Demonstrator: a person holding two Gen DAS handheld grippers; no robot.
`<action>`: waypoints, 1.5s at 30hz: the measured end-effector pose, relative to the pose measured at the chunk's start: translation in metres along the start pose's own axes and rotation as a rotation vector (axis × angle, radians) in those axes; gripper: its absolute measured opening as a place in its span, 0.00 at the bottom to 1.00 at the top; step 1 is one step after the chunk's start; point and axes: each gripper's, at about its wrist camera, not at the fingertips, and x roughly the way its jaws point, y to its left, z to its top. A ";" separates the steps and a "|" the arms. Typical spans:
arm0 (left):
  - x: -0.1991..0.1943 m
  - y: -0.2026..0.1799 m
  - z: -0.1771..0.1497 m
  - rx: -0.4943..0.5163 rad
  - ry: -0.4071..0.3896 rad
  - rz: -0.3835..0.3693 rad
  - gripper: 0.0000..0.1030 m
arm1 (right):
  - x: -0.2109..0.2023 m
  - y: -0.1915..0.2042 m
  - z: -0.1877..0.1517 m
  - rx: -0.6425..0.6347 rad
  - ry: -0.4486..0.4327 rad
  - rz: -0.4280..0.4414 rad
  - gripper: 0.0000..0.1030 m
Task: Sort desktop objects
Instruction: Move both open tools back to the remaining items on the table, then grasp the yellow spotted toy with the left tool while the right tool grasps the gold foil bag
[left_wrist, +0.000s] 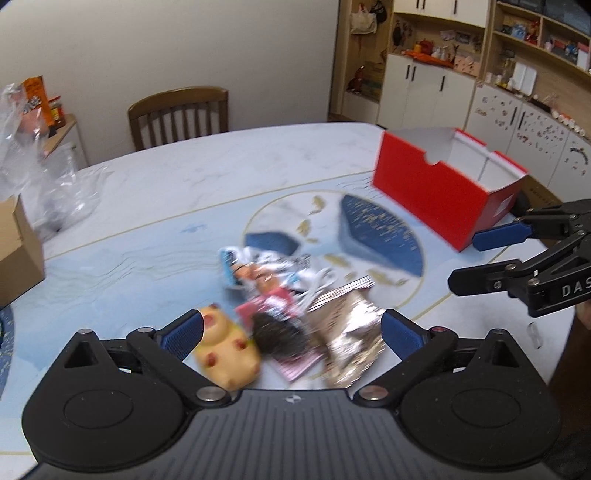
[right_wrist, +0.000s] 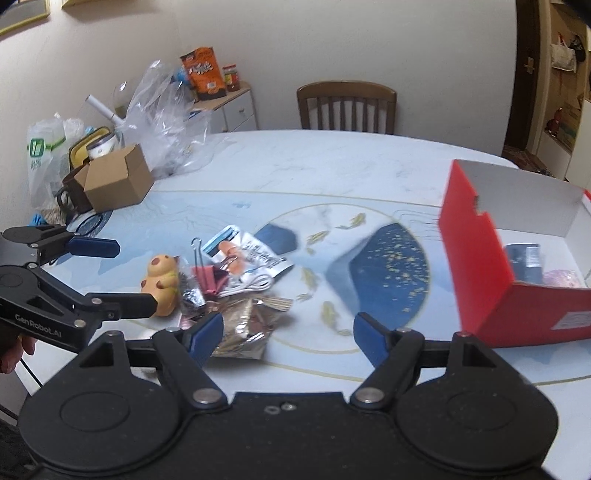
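Now both hands approach the pile — left gripper (left_wrist: 291, 334) and right gripper (right_wrist: 288, 334) spread wide, empty. Next, I judge: close on the yellow toy (left_wrist: 225, 350), then carry it to the red box (right_wrist: 476, 258).

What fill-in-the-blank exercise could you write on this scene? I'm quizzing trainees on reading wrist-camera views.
1. The open box on the table is coloured ____.
2. Both the left claw and the right claw stand ____, holding nothing.
3. The yellow spotted toy lies at the pile's ____ end in the right wrist view.
4. Behind the table stands a wooden ____.

Missing words: red; open; left; chair
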 end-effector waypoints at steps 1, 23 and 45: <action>0.002 0.004 -0.003 -0.003 0.006 0.009 1.00 | 0.004 0.003 0.000 -0.005 0.004 0.000 0.75; 0.050 0.031 -0.022 0.012 0.097 0.110 1.00 | 0.083 0.040 -0.005 -0.071 0.101 -0.002 0.75; 0.066 0.039 -0.021 0.000 0.131 0.064 0.73 | 0.106 0.040 -0.008 -0.040 0.162 0.079 0.63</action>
